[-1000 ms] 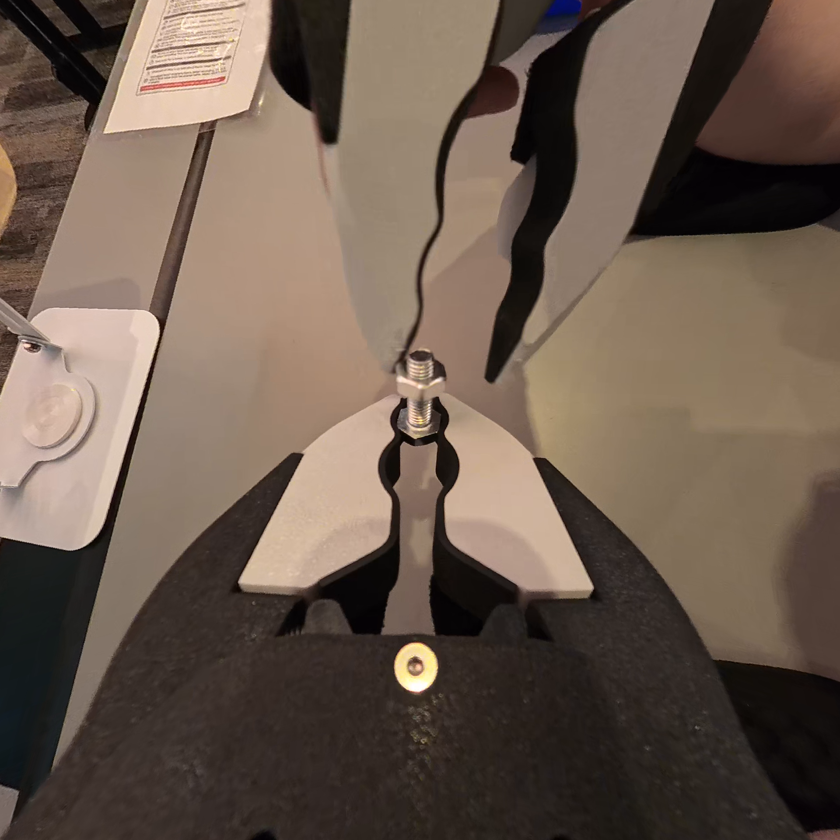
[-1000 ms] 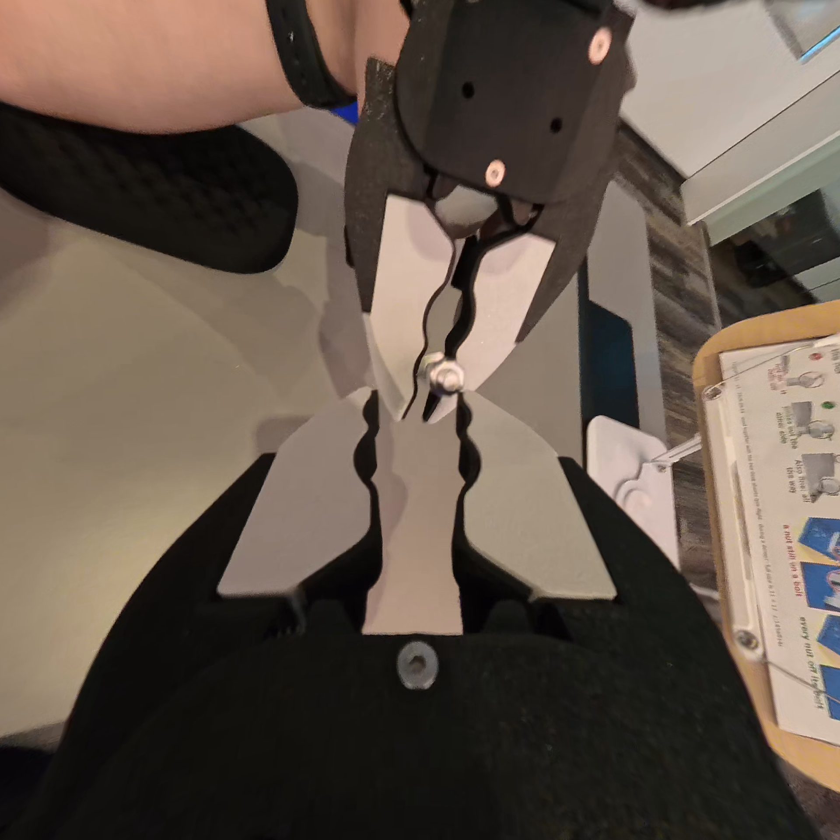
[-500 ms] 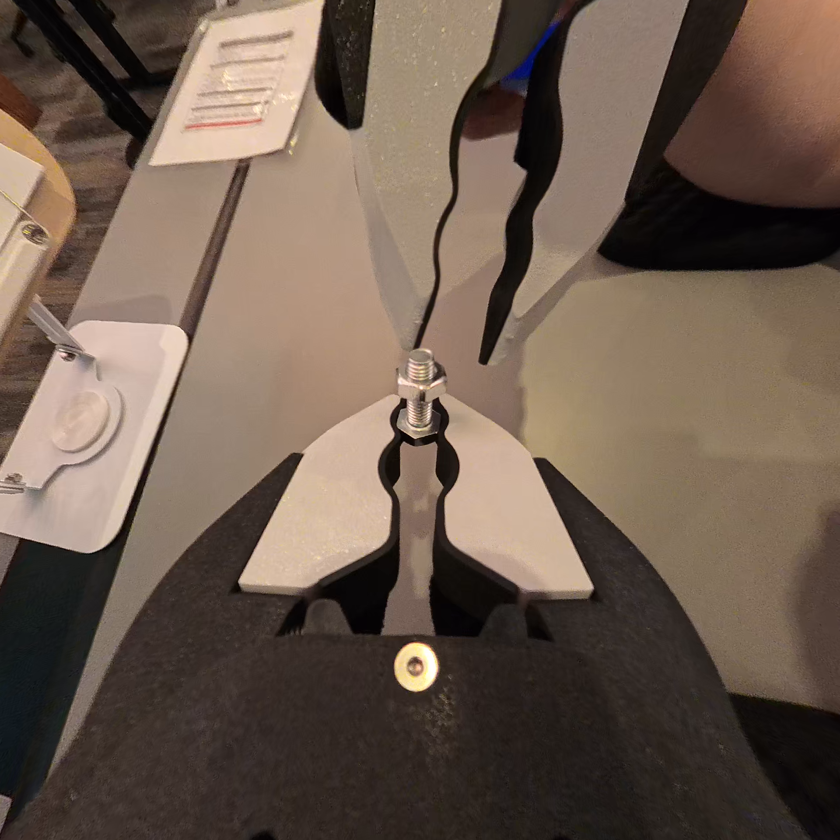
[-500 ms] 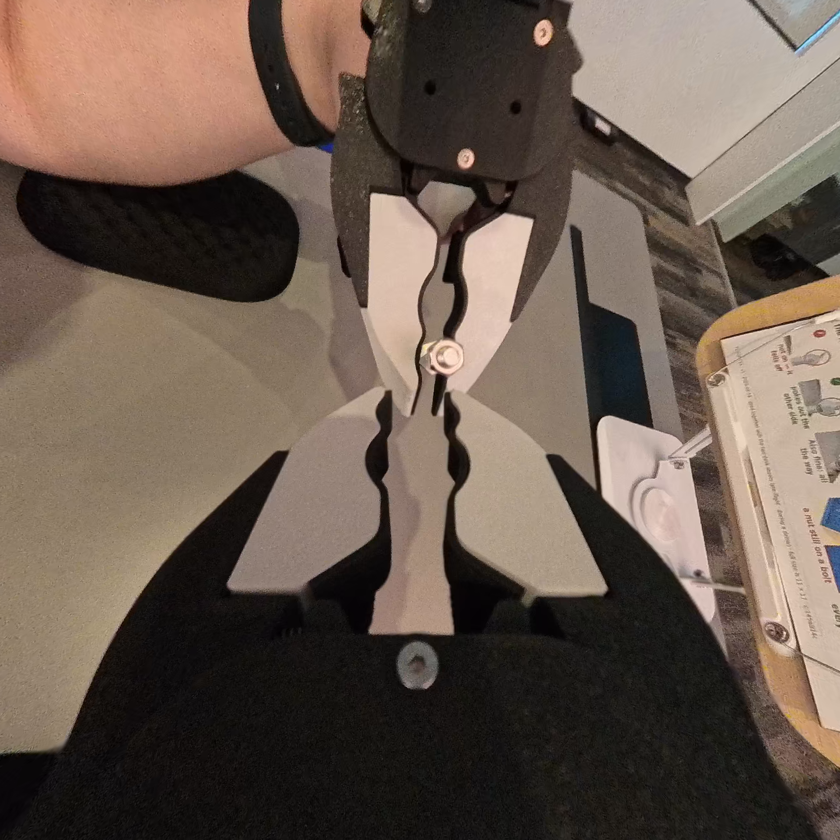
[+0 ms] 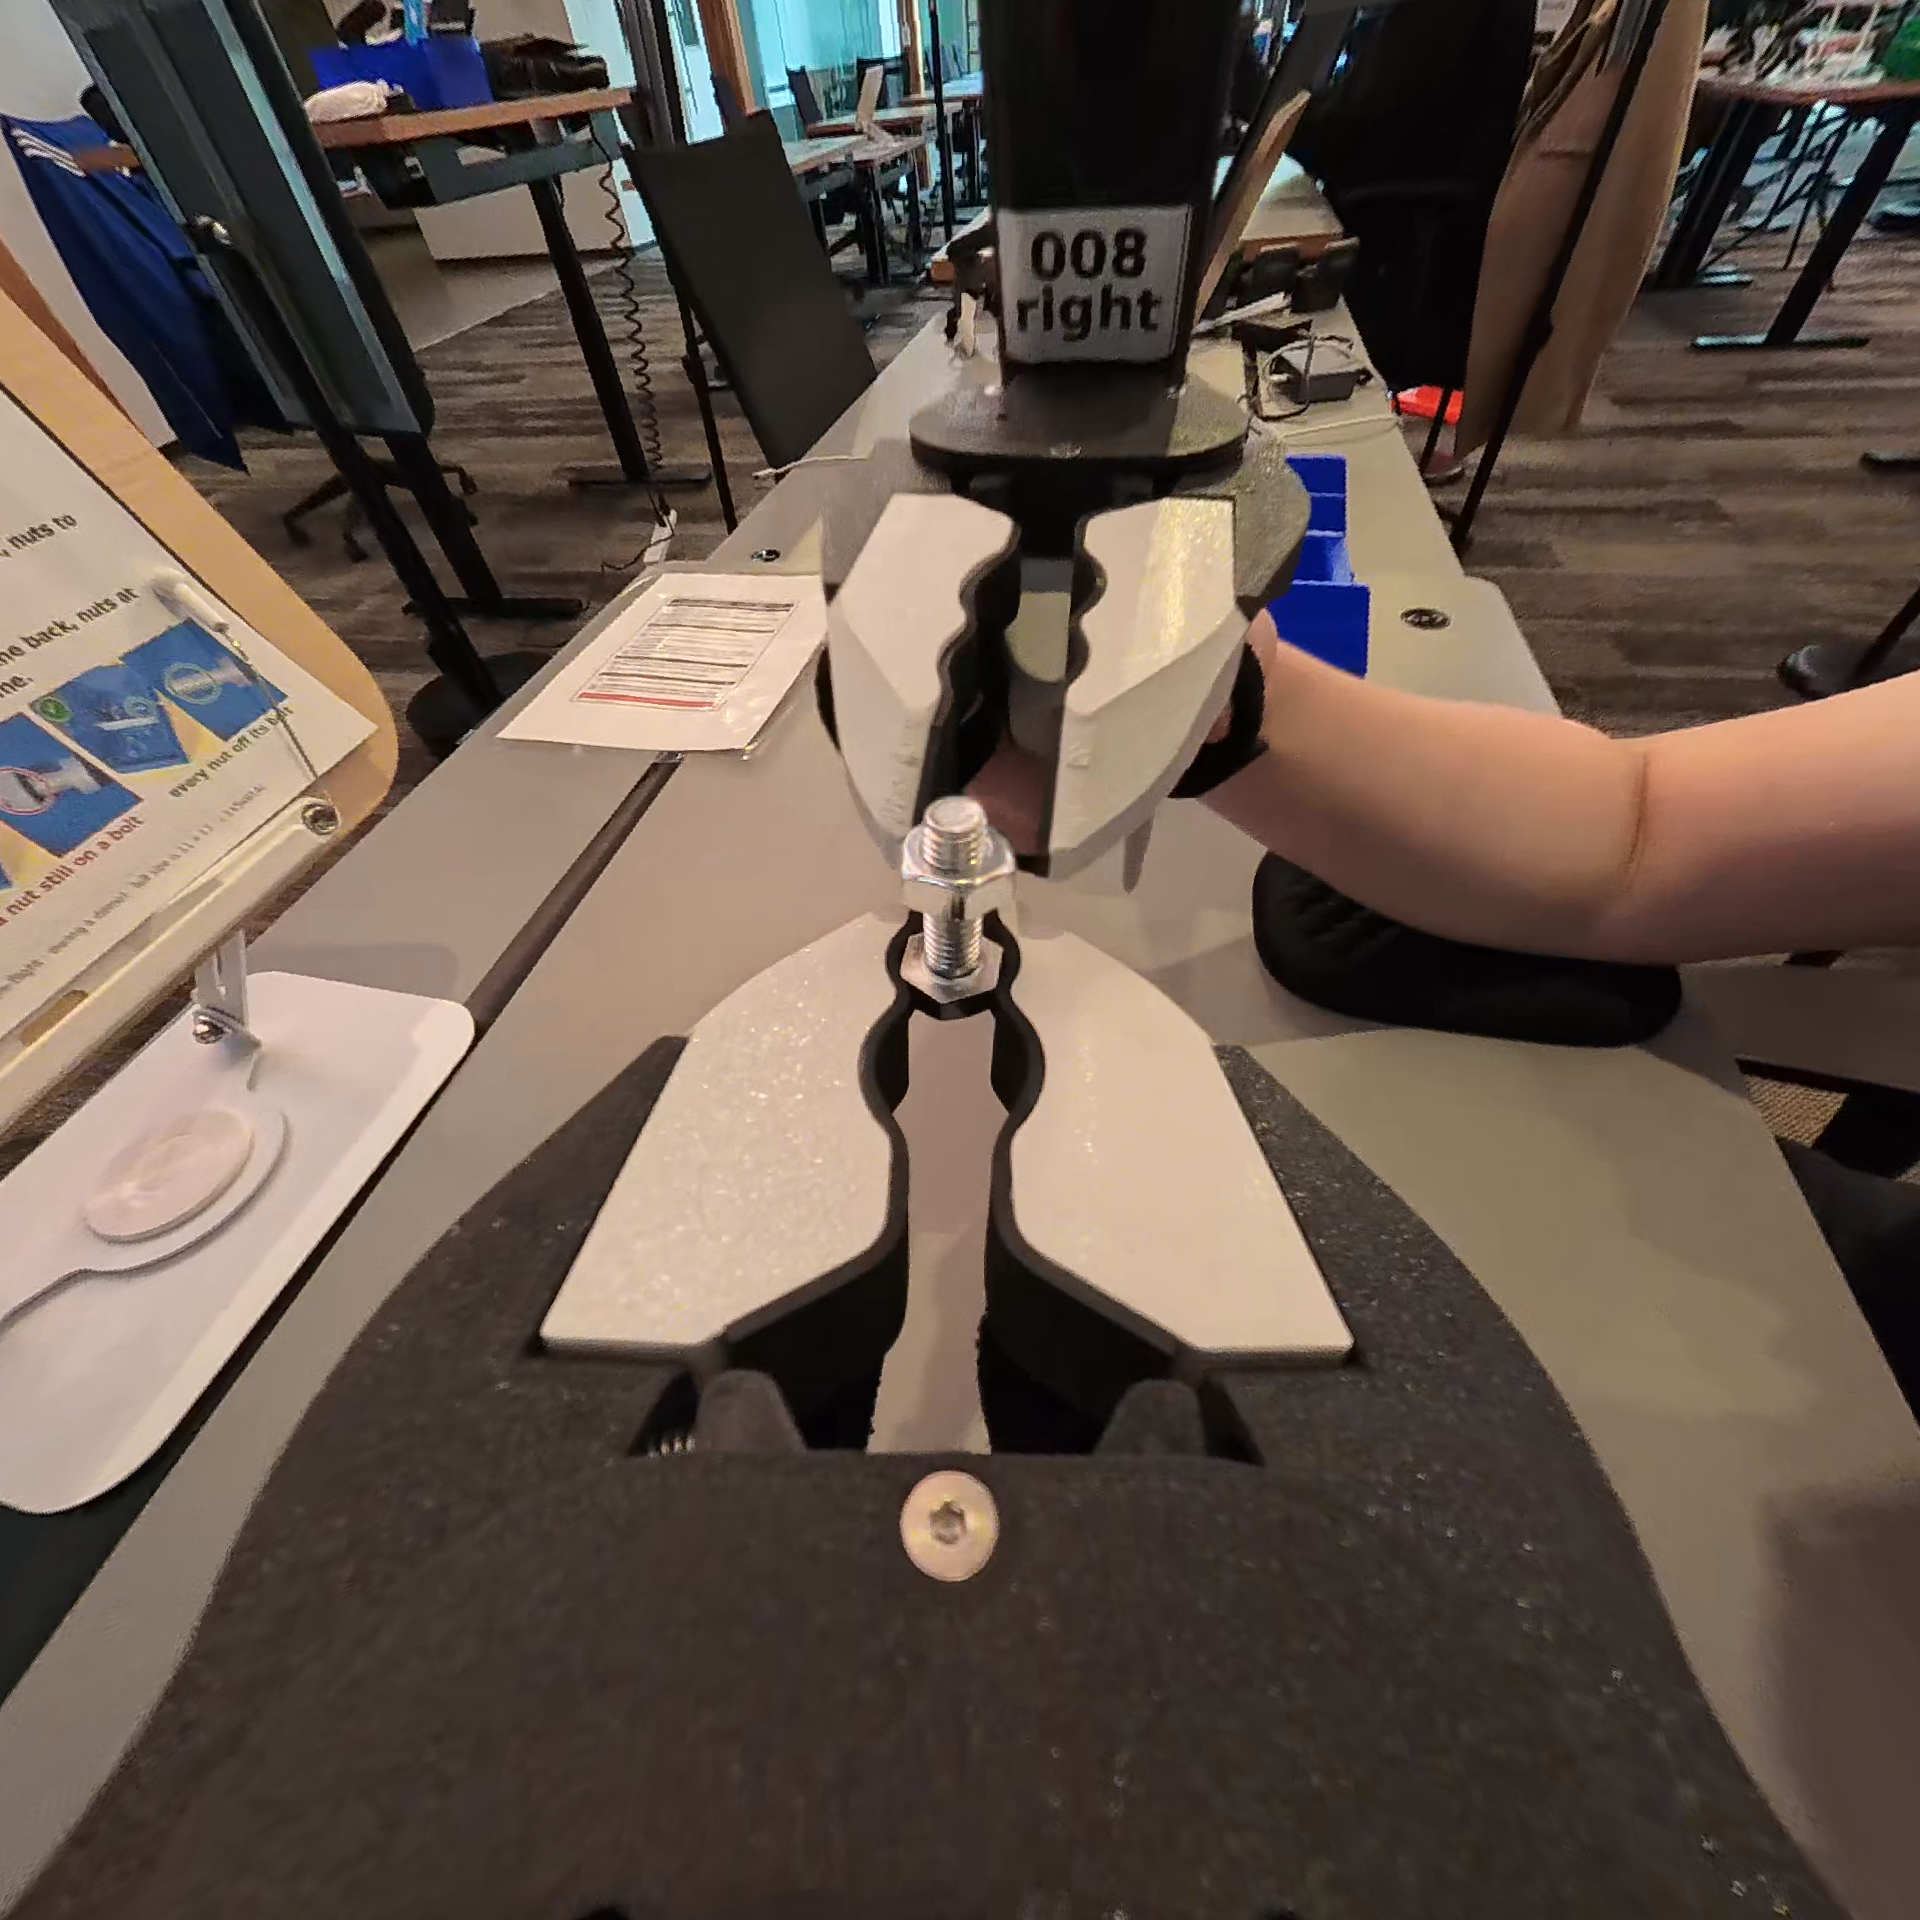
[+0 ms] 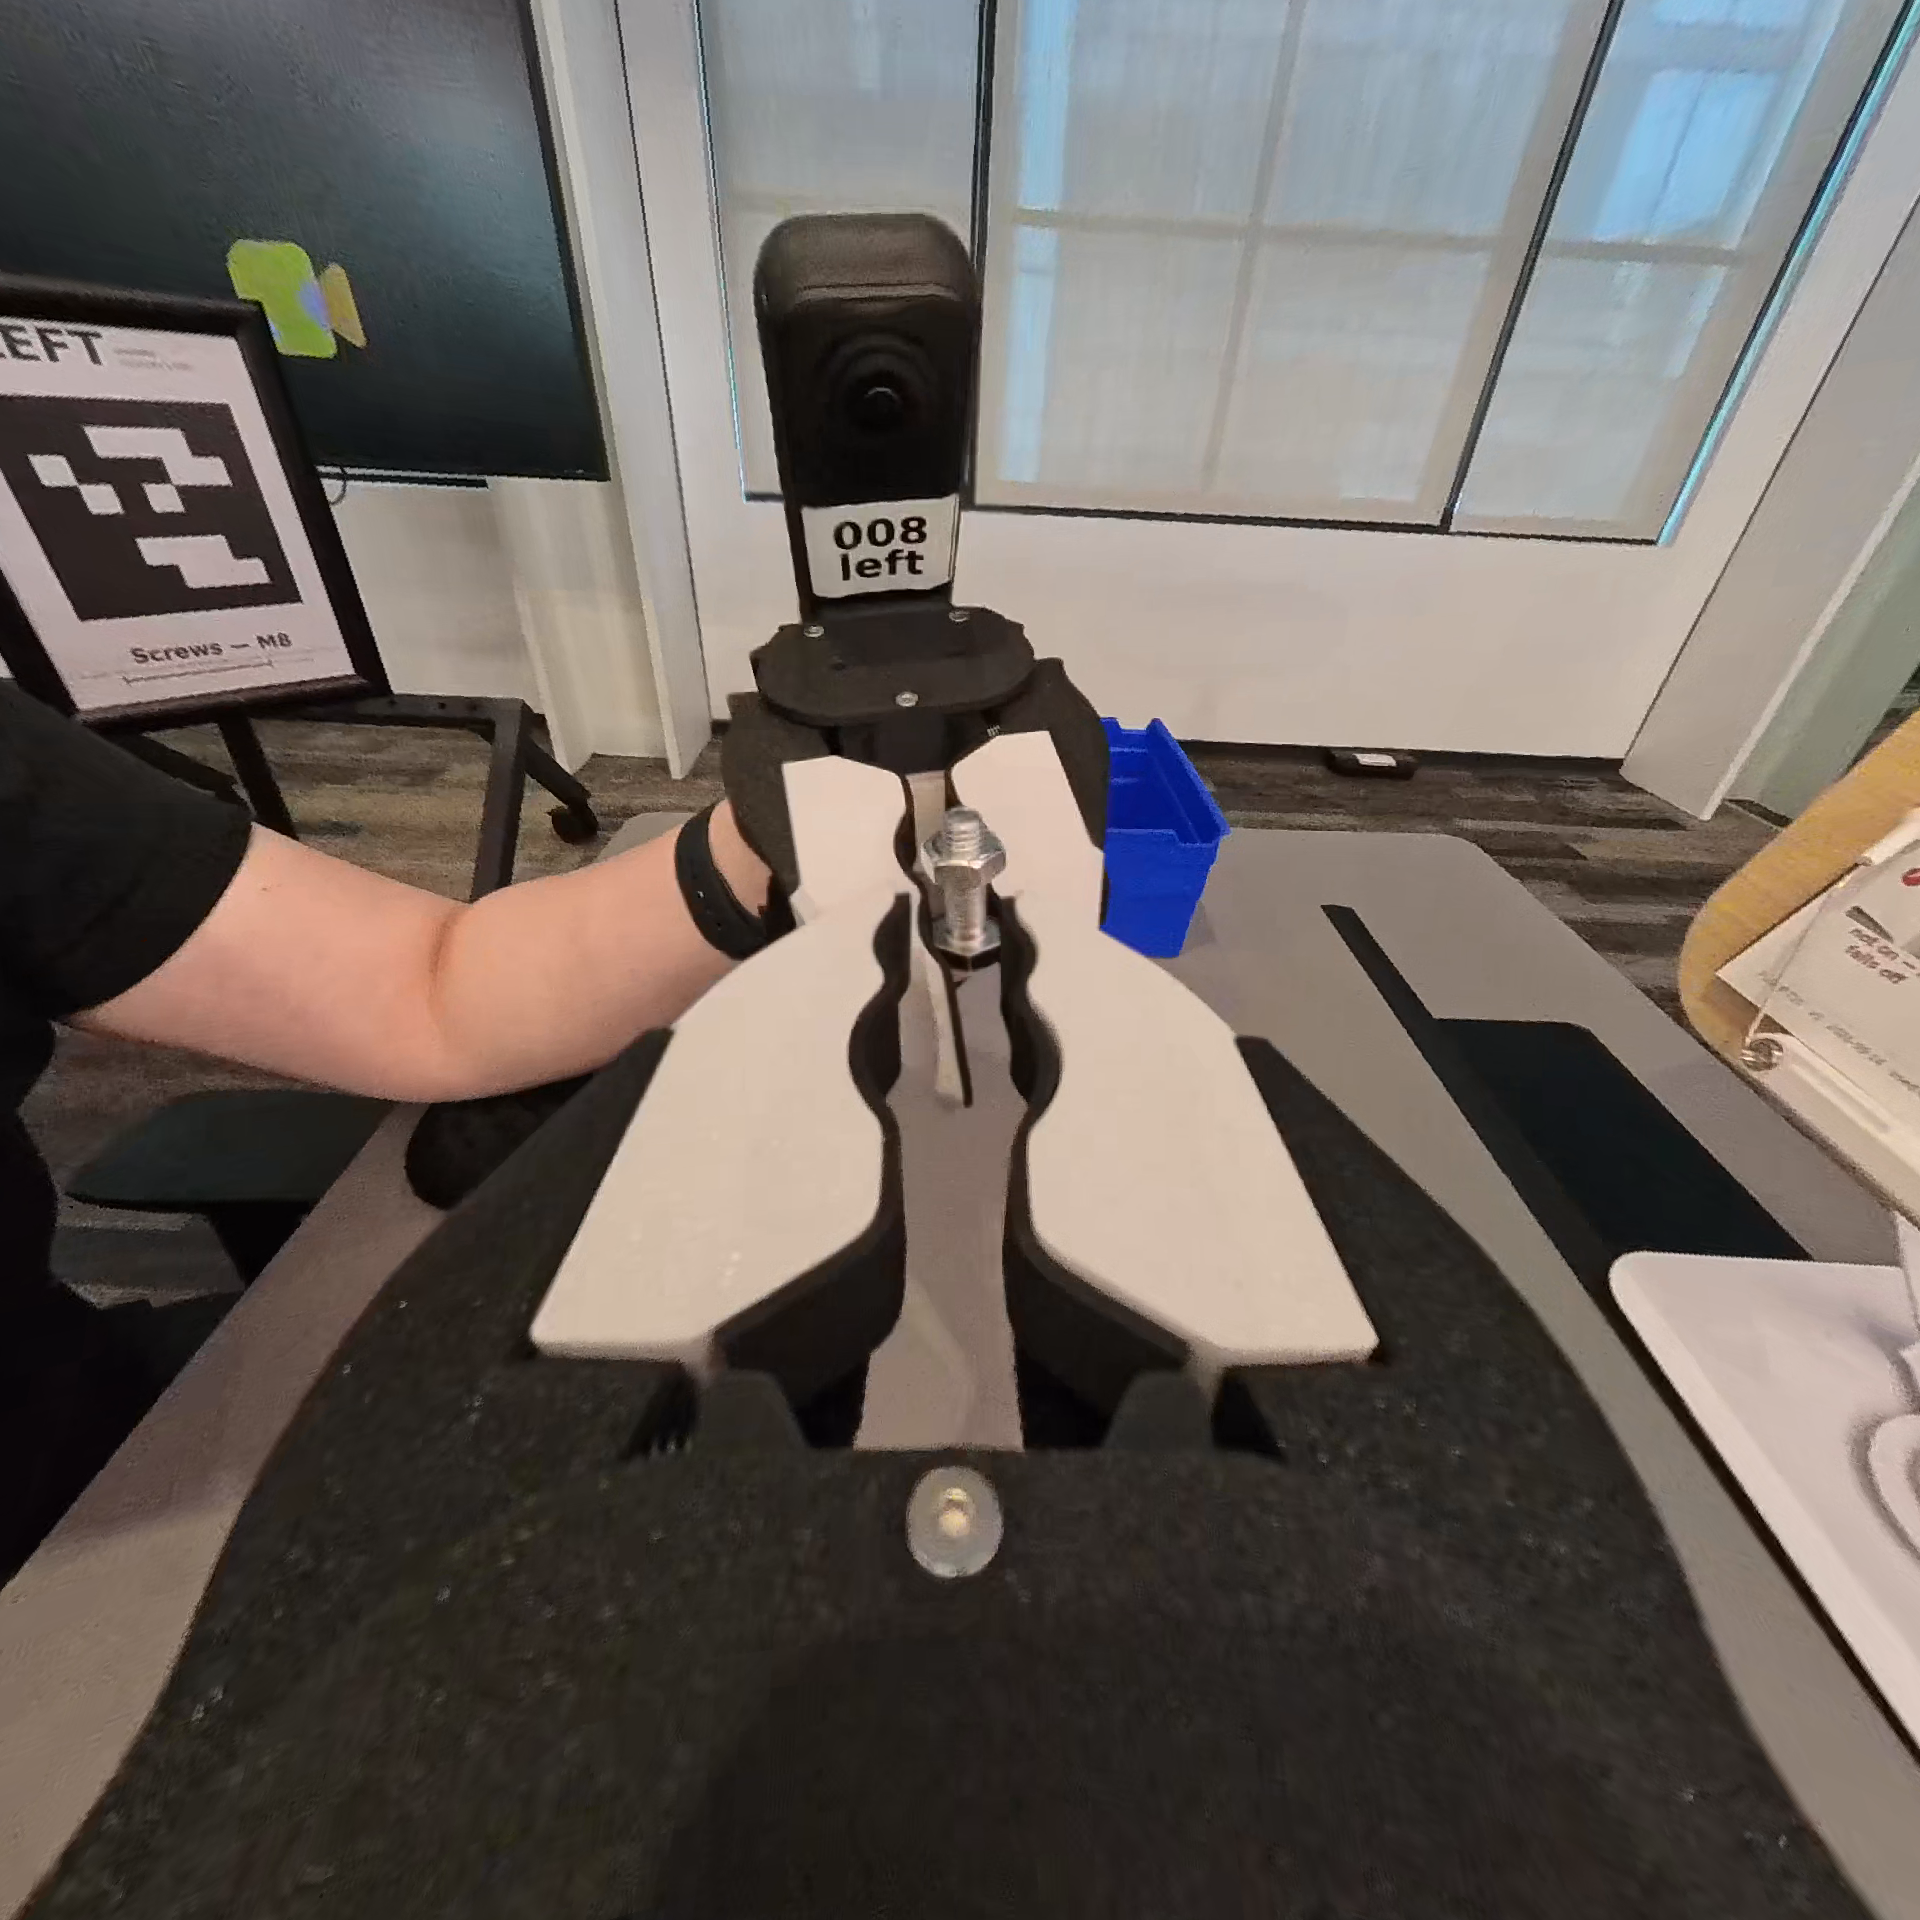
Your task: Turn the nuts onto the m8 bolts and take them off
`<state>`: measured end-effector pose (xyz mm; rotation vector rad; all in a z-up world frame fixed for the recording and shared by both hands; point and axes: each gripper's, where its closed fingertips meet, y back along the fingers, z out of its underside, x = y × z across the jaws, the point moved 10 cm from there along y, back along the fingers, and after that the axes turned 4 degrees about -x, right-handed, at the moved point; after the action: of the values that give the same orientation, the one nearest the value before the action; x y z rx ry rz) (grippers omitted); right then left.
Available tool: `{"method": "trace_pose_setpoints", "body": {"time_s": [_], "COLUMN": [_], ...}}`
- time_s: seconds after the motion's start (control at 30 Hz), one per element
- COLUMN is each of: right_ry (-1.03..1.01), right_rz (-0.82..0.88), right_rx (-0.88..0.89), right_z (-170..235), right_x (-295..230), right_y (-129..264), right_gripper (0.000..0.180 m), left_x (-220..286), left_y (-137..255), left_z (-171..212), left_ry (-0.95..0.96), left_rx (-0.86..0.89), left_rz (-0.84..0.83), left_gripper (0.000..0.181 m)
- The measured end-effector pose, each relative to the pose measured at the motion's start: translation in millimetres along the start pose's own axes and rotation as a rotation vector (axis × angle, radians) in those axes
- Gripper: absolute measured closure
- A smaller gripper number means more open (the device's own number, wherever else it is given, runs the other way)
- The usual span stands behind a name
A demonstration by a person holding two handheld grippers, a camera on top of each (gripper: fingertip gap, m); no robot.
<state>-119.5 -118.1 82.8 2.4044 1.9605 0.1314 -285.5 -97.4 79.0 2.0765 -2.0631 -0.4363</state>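
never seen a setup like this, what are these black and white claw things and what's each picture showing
They are hand-held grippers, one in each of a person's hands, each with a camera looking along its fingers. In the left camera's picture, the left gripper pinches a bolt by its head, standing upright, with a nut near its top. The right gripper faces it, open, behind the nut. The other picture looks the opposite way, from the right gripper. On the grey table stands a blue bin.

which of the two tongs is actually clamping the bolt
The left tongs: their tips are shut on the head of the bolt, holding it upright. The right tongs stand open by the nut, gripping nothing.
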Motion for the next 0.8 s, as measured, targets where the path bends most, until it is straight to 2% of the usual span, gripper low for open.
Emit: {"method": "trace_pose_setpoints", "body": {"time_s": [0.27,0.8], "right_ry": [-0.036,-0.066], "right_rz": [-0.031,-0.067], "right_rx": [0.05,0.127], "right_z": [7,8], "right_x": [-1,1], "right_y": [-14,-13], "right_gripper": [0.169,0.172], "left_x": [2,2], "left_y": [-2,3], "left_z": [-1,-3], "left_ry": [0.015,0.05], "left_rx": [0.018,0.073], "left_rz": [0.036,0.083], "left_gripper": [0.17,0.171]}}
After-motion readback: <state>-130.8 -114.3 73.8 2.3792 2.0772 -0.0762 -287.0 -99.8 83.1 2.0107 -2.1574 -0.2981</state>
